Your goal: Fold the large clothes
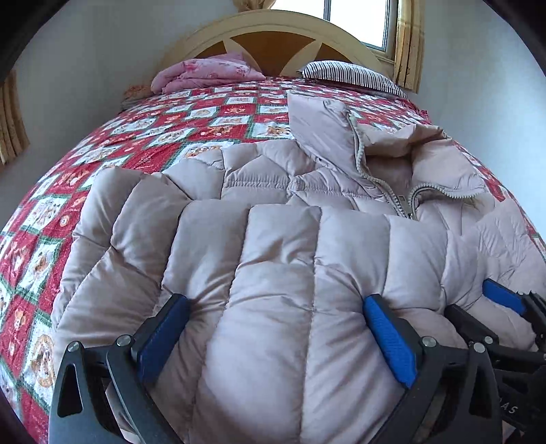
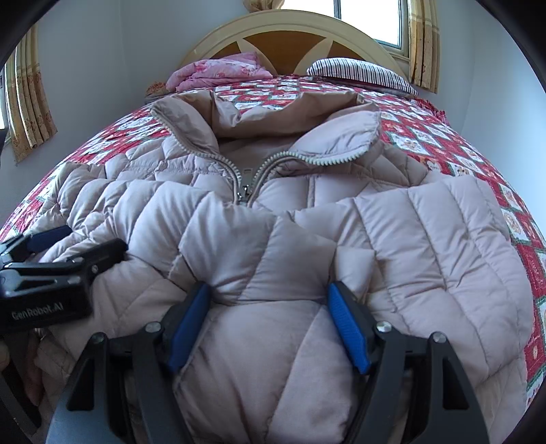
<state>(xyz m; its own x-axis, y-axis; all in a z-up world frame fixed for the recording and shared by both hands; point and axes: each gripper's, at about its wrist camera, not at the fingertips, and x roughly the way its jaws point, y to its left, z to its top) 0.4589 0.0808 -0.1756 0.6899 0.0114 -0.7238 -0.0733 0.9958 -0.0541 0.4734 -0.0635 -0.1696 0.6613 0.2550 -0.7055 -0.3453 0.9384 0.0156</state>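
My left gripper (image 1: 274, 317) and right gripper (image 2: 269, 307), jaws wide, each clamping a puffy fold of the beige down jacket (image 2: 307, 211), jacket spread on the red patchwork bedspread (image 1: 143, 136), collar toward the headboard (image 2: 286, 37)

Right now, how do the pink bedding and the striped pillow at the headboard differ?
The pink bedding is a rumpled, loosely folded heap with a floral print; the striped pillow lies flat and smooth with dark and white stripes. The pink bedding sits on the left side of the headboard, the striped pillow on the right, under the window. Both rest at the head of the bed on the red patterned quilt, beyond the puffy jacket.
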